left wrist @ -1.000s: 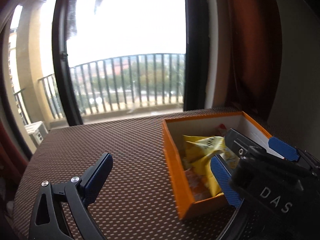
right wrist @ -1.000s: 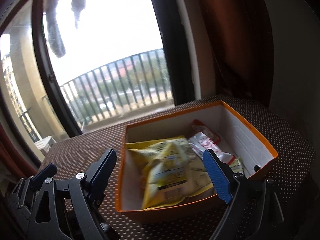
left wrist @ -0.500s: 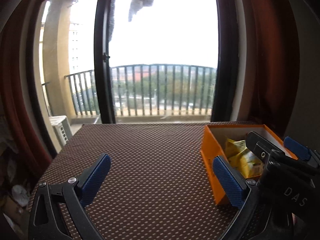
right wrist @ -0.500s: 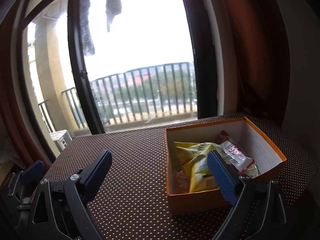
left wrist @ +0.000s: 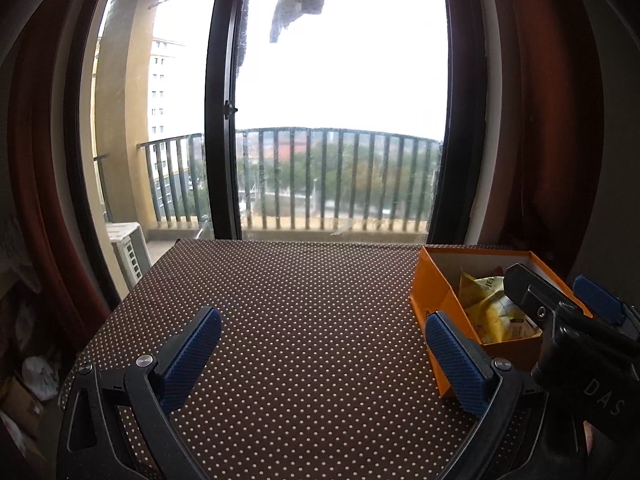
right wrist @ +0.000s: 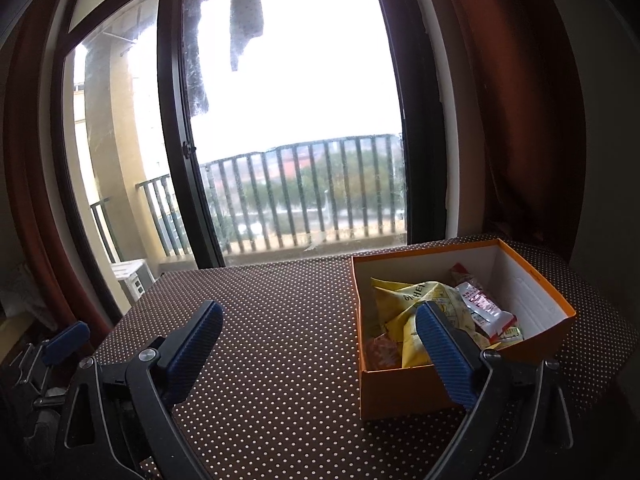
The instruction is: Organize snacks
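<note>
Your left tool (left wrist: 320,356) and right tool (right wrist: 318,350): black frames, silver screws, ribbed blue pads (left wrist: 190,360), "DAS" lettering.

Brown table (right wrist: 288,320) — white-dotted covering, orange box (right wrist: 400,396) resting at its right side

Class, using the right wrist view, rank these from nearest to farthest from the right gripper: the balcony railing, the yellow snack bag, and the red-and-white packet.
1. yellow snack bag, in the orange box, just behind the right gripper's right finger.
2. red-and-white packet, deeper in the box, to the right.
3. balcony railing, outside the window.
</note>
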Available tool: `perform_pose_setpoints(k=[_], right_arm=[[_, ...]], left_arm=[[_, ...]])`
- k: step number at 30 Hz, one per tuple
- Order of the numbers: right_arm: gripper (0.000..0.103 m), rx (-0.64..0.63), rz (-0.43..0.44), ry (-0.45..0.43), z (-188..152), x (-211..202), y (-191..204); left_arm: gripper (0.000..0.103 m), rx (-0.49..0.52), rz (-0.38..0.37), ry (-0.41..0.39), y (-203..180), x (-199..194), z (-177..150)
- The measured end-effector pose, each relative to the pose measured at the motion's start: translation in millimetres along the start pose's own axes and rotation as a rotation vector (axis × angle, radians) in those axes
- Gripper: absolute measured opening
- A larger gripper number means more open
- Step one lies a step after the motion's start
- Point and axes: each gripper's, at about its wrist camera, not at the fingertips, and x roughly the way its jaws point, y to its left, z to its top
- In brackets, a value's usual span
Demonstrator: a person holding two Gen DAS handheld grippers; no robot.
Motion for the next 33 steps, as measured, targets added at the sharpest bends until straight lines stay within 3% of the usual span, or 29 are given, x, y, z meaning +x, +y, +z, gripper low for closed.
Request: perform_pose_setpoints(k=[33], right_arm=[[0.099,0.006,-0.017,-0.037,-3,-18,-10]], left_arm=[[0.102,0.018,0.028,-0.027,-4,-12,-3]])
